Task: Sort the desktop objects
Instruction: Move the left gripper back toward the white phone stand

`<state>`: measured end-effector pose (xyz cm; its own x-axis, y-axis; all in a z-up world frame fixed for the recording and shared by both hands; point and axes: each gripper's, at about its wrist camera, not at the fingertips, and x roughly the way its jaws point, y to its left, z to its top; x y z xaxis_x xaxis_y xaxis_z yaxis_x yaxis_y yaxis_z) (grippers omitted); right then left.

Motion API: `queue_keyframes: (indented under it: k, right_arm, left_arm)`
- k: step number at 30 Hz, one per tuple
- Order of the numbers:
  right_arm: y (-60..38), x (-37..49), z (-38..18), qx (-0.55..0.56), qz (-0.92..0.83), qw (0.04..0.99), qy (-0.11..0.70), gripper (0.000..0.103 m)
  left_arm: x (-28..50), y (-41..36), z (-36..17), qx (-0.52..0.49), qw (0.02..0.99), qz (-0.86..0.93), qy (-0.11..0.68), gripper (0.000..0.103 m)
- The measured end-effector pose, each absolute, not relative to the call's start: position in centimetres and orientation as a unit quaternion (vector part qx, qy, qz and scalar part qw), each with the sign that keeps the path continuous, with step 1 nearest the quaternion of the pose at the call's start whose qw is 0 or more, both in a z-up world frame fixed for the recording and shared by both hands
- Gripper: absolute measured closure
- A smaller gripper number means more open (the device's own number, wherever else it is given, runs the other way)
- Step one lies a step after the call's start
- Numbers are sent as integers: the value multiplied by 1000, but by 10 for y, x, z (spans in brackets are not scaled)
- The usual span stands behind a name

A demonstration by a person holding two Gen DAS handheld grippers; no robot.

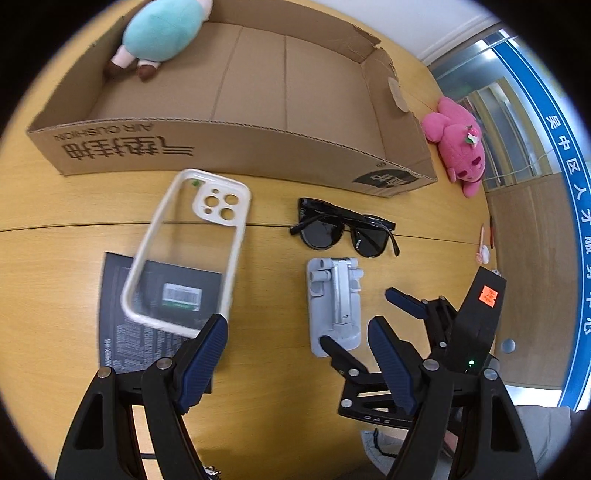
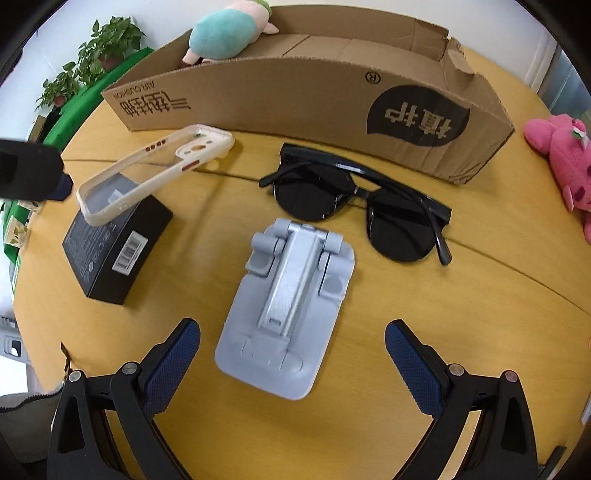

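A clear phone case with a cream rim (image 1: 192, 247) (image 2: 147, 173) lies tilted, one end on a black box (image 1: 147, 314) (image 2: 114, 243), the other toward the cardboard box (image 1: 236, 96) (image 2: 332, 110). Black sunglasses (image 1: 343, 229) (image 2: 354, 206) and a grey folding phone stand (image 1: 334, 306) (image 2: 288, 306) lie on the wooden table. My left gripper (image 1: 295, 354) is open, its left fingertip close to the case's near end. My right gripper (image 2: 291, 350) (image 1: 391, 314) is open, low around the stand's near end.
A teal plush (image 1: 162, 33) (image 2: 225, 33) lies inside the cardboard box at its left end. A pink plush (image 1: 458, 144) (image 2: 569, 162) lies right of the box. Pens (image 1: 484, 240) lie at the right table edge. Potted plants (image 2: 96, 48) stand beyond the table's left.
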<state>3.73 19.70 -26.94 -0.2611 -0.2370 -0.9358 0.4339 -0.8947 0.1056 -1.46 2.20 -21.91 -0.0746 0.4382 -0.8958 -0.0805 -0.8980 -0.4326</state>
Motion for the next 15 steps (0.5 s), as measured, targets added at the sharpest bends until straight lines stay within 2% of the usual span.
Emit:
queue_keyframes:
  k: [5, 7, 15]
  right_arm:
    - [197, 38, -281, 567, -788, 219, 103, 3]
    - [199, 40, -288, 570, -783, 224, 106, 7]
    - [208, 49, -286, 546, -791, 242, 134, 7]
  left_arm:
    - [-28, 39, -241, -665, 208, 702, -149, 25]
    - [-33, 45, -251, -670, 222, 691, -153, 25]
    - [-45, 70, -281, -683, 261, 660, -168, 26]
